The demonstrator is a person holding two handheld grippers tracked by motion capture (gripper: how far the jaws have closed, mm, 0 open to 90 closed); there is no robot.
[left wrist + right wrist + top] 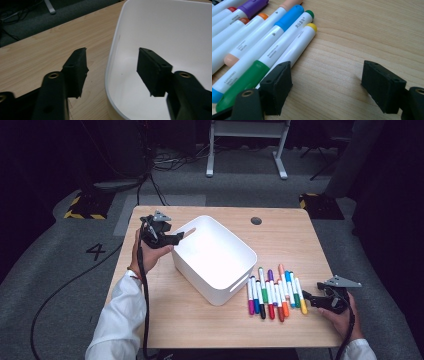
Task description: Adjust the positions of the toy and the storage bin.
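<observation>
Straddling the white bin's (214, 259) rim to steady it, the left gripper (112, 72) gapes (nothing pinched), while the right gripper (325, 86), jaws spread, waits beside the markers (274, 292).

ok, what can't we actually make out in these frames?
- Bin floor: in the high view the near wall hides part of it; in the left gripper view the frame edges and the fingers cut it off.
- Yellow marker: in the right gripper view a finger covers its near end.
- Marker print: blurred in the right gripper view, too small in the high view.
- Right gripper: fingers too small and dark in the high view.
</observation>
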